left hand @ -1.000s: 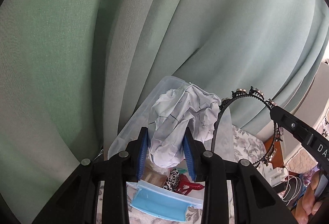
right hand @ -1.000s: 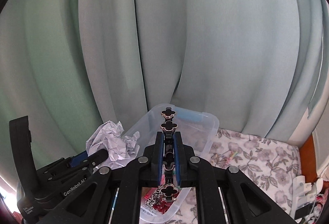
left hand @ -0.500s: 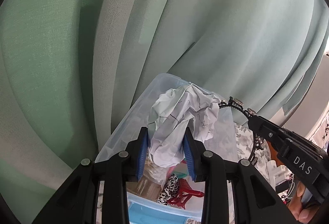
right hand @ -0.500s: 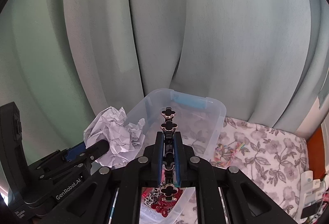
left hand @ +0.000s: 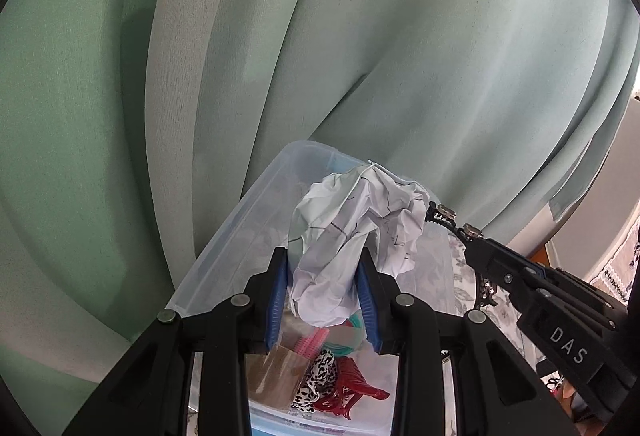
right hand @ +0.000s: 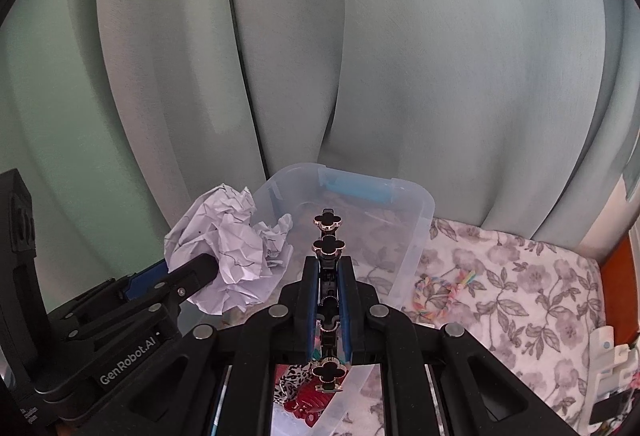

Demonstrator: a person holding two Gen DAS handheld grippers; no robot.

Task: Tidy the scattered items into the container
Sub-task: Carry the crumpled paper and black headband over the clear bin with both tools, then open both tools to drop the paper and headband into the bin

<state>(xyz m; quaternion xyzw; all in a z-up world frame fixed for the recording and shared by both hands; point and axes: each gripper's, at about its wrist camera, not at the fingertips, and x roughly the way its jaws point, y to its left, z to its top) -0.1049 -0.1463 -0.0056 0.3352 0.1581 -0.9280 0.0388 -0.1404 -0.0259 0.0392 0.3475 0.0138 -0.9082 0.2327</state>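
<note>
A clear plastic container stands against the curtain. My left gripper is shut on a crumpled white paper ball and holds it above the container's near left part. Inside lie a red hair claw, a leopard-print scrunchie, a pink roller and a brown box. My right gripper is shut on a black headband with clover ornaments, held over the container. In the right wrist view the paper ball and the left gripper sit at the left.
A green curtain hangs right behind the container. A floral cloth covers the surface to the right, with a braided multicolour tie on it. A white plug and a wooden edge lie at the far right.
Both grippers have come nearer to the container and a little lower, each still gripping its item. In the left wrist view the headband has sunk mostly behind the paper ball.
</note>
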